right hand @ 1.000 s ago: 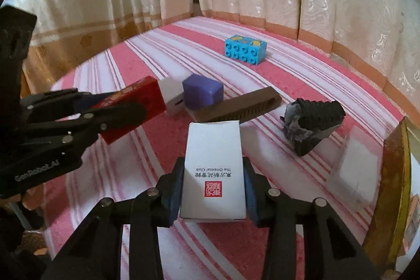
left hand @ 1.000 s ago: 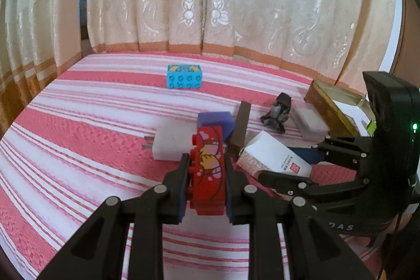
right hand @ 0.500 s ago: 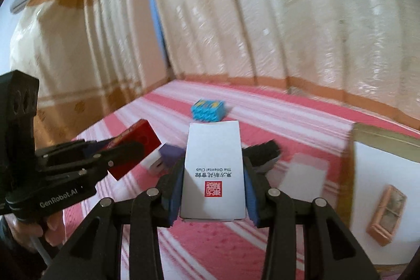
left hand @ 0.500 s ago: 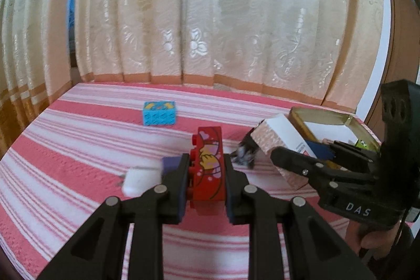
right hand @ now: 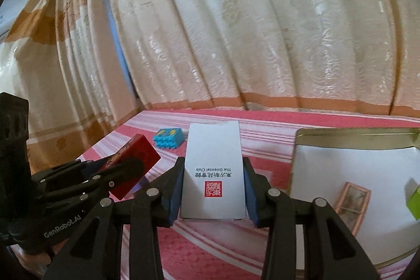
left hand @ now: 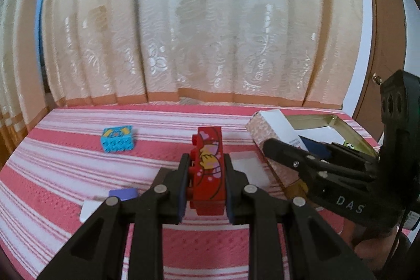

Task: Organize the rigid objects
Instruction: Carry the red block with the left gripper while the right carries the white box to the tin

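Observation:
My left gripper [left hand: 206, 162] is shut on a red toy brick [left hand: 208, 169] with a cartoon print, held above the red-and-white striped cloth. My right gripper [right hand: 213, 169] is shut on a white card box [right hand: 213, 169] with a red seal, held up left of the open gold-rimmed tin [right hand: 354, 134]. In the left wrist view the right gripper [left hand: 273, 146] and its box [left hand: 273, 127] sit to the right, in front of the tin [left hand: 338, 122]. In the right wrist view the left gripper [right hand: 123, 164] with the red brick [right hand: 134, 162] is at the left.
A blue toy brick [left hand: 117, 138] lies far back on the cloth, also in the right wrist view [right hand: 168, 138]. A purple block [left hand: 123, 193] and a white piece [left hand: 89, 210] peek out beside my left fingers. A clear flat box [left hand: 248, 167] lies ahead. The tin holds a small framed tile [right hand: 351, 204] and a green object [right hand: 413, 197]. Curtains hang behind.
Both grippers have lifted with their loads and tilted up. The right gripper has swung toward the tin, which now fills more of its view. The items on the cloth have dropped low or out of sight.

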`<state>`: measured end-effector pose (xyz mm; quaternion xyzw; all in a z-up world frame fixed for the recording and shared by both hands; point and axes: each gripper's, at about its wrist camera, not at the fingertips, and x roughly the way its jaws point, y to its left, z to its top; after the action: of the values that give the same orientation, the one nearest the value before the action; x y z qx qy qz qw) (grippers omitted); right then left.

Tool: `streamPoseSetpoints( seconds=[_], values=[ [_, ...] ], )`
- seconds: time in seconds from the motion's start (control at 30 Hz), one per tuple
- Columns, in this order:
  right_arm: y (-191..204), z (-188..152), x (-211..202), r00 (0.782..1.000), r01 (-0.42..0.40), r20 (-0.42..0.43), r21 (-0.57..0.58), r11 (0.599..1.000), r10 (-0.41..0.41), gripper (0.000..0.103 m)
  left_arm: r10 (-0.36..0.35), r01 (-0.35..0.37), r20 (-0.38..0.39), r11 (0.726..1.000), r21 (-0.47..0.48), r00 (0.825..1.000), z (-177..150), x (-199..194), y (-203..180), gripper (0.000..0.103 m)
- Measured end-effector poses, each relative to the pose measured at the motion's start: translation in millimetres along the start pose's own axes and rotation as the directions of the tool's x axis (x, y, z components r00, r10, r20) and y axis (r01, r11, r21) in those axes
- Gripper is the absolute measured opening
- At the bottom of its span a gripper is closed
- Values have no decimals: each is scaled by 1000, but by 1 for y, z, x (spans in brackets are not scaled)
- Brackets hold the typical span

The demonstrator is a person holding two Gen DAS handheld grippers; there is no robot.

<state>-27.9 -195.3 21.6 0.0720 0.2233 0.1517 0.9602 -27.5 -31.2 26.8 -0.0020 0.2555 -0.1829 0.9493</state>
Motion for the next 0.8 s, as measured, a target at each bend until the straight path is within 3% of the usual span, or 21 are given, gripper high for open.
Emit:
streamPoseSetpoints(
  seconds=[0.8],
  values=[
    [-81,10,-42,986,144,69,97,985,-151,43,-50,49,3,996,75,999,14,34,-66,21]
  ],
)
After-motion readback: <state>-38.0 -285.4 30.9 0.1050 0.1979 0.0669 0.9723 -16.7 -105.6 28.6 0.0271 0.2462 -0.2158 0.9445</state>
